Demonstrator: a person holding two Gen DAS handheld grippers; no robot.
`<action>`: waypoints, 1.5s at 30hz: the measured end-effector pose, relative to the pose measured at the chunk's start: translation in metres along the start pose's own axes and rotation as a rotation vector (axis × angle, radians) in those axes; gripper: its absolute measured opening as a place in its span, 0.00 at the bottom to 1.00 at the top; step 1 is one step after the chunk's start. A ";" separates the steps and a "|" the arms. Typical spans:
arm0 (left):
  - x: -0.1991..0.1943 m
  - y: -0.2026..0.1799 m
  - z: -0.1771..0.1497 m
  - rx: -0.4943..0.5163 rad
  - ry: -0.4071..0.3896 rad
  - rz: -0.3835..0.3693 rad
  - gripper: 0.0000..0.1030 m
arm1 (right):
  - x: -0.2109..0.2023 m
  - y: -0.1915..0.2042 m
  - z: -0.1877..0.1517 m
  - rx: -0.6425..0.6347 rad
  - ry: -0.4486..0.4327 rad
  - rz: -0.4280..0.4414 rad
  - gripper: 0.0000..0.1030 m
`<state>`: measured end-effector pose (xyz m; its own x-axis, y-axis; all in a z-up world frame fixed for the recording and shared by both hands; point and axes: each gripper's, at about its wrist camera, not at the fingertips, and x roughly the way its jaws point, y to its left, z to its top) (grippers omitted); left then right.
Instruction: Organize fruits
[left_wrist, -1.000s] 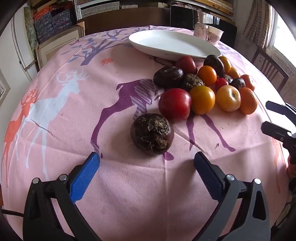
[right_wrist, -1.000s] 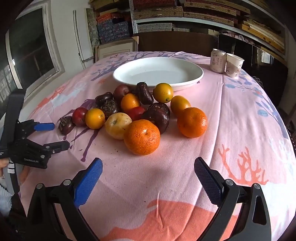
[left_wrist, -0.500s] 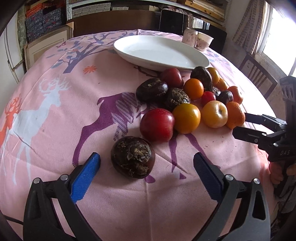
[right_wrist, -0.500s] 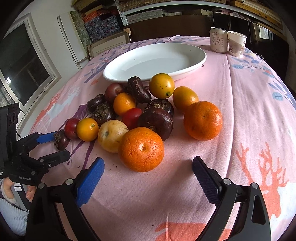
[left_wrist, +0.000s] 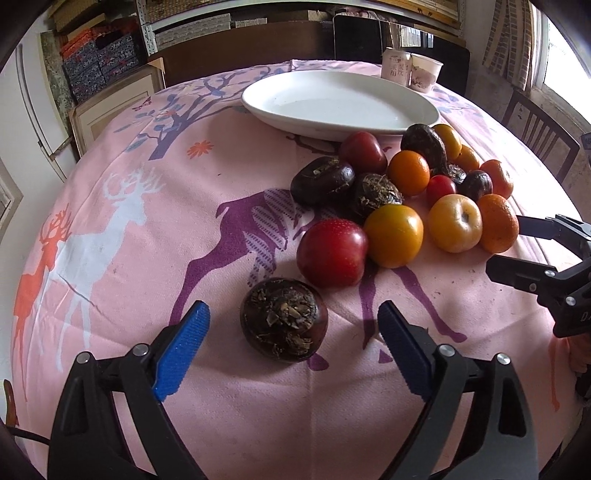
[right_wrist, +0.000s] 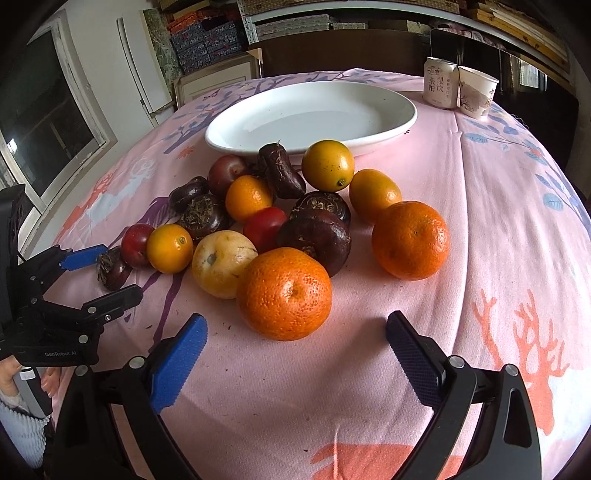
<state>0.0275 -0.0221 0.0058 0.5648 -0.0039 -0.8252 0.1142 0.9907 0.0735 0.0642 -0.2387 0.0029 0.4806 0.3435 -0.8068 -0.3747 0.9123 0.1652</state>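
Barely begun: white plate (right_wrist: 402, 122) upper centre, bare; fruit pile (right_wrist: 288, 221) mid-frame, all on the cloth. Left gripper (left_wrist: 291, 325) wide around a dark water chestnut (left_wrist: 283, 325); right gripper (right_wrist: 295, 328) wide, facing an orange (right_wrist: 284, 293).

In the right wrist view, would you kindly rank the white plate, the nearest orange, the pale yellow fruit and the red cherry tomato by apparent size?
1. White plate.
2. Nearest orange, though closeness to the camera enlarges it.
3. Pale yellow fruit.
4. Red cherry tomato, partly hidden.
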 end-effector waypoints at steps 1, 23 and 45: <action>-0.001 0.000 0.000 -0.001 -0.006 0.003 0.88 | 0.000 0.000 0.000 -0.001 0.001 -0.001 0.96; -0.004 -0.001 -0.001 -0.020 -0.008 -0.008 0.88 | 0.000 0.000 0.000 -0.003 0.002 -0.004 0.96; -0.001 -0.001 -0.001 -0.011 -0.005 -0.036 0.82 | -0.003 -0.003 0.001 0.018 -0.016 0.006 0.90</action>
<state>0.0254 -0.0230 0.0062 0.5647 -0.0404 -0.8243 0.1257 0.9914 0.0375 0.0644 -0.2422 0.0058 0.4912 0.3524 -0.7966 -0.3634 0.9140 0.1802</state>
